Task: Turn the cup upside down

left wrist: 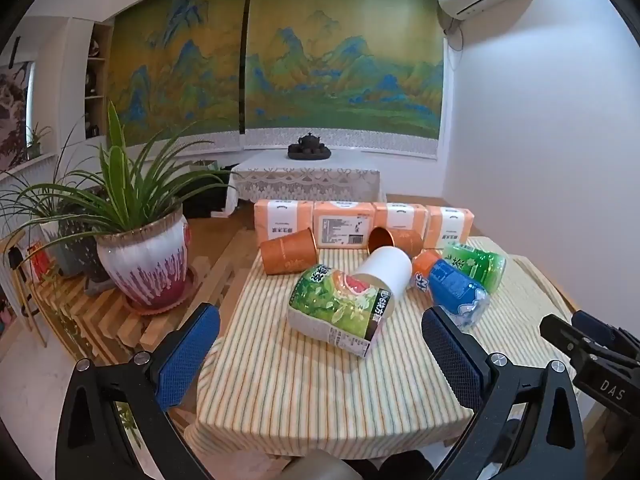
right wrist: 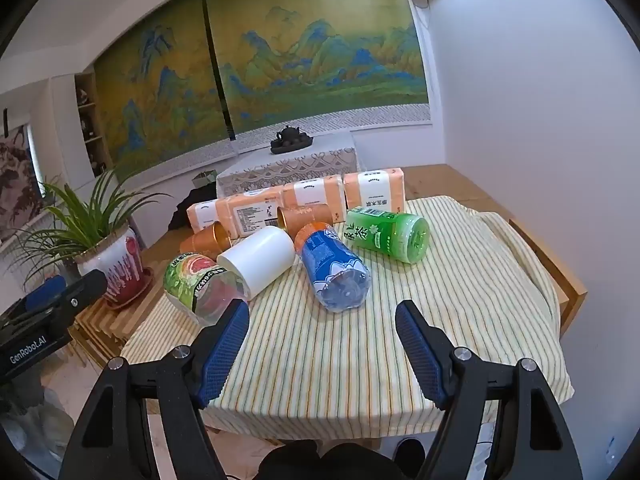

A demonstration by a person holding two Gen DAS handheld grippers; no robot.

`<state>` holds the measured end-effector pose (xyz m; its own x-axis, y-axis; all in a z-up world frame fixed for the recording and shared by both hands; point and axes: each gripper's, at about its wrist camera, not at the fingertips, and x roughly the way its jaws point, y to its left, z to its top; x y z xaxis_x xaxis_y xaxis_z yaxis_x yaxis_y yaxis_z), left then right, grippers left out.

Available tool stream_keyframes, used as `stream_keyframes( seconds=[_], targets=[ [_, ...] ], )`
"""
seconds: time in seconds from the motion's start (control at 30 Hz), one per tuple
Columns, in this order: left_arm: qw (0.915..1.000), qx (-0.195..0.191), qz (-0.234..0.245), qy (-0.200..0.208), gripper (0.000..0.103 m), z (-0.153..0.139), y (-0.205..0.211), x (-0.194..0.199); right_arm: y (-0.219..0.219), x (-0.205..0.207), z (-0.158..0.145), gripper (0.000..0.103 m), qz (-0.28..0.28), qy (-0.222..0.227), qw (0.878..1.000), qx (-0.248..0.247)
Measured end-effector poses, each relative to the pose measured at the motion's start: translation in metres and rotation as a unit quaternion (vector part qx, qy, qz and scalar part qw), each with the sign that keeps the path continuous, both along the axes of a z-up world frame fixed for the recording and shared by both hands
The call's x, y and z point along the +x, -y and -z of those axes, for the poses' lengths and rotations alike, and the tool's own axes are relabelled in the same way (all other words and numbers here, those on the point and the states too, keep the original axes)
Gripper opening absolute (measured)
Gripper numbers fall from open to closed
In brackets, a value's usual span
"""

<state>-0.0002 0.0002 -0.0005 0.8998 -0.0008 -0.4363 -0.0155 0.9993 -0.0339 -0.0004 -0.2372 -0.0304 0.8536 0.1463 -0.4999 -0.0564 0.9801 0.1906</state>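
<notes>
- Desk cloth (right wrist: 460, 280): woven fabric, matt, striped.
- White cup (right wrist: 260, 260): smooth, matt.
- Orange cups (left wrist: 288, 256): shiny metallic lining.
- Bottles (right wrist: 336, 268): clear glossy plastic, film labels.
- Claw pads (right wrist: 224, 356): blue, rough textured.
- Plant pot (left wrist: 144, 264): glazed, glossy ceramic.

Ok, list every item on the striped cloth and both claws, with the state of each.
Left claw: open, empty.
Right claw: open, empty.
White cup: on its side.
Left orange cup: on its side.
Right orange cup: on its side, mouth showing.
Grapefruit tea bottle: lying down.
Blue-label bottle: lying down.
Green tea bottle: lying down.
Tissue packs: standing in a row.
</notes>
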Motion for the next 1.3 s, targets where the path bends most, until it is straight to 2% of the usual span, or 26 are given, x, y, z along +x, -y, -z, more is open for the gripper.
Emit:
stream_keyframes(
  seconds=[0.2,0.63,1.3],
  targets=[
    [0.9997,-0.013,-0.003,-0.018,0.102,0.009,-0.007,0.006,0.000,0.002,0.002,0.072,-0.001,-0.002,1.000,-0.002],
    [0.9999,0.004,0.000,-0.014,0.102,0.010,-0.003,0.013,0.000,0.008,0.011,0.072,0.004,-0.011,1.000,-0.002],
    [0.9999,0.006,-0.001,-0.012,0.102,0.014,-0.002,0.018,-0.002,0.013,0.016,0.072,0.002,-0.020,1.000,-0.001]
  ],
)
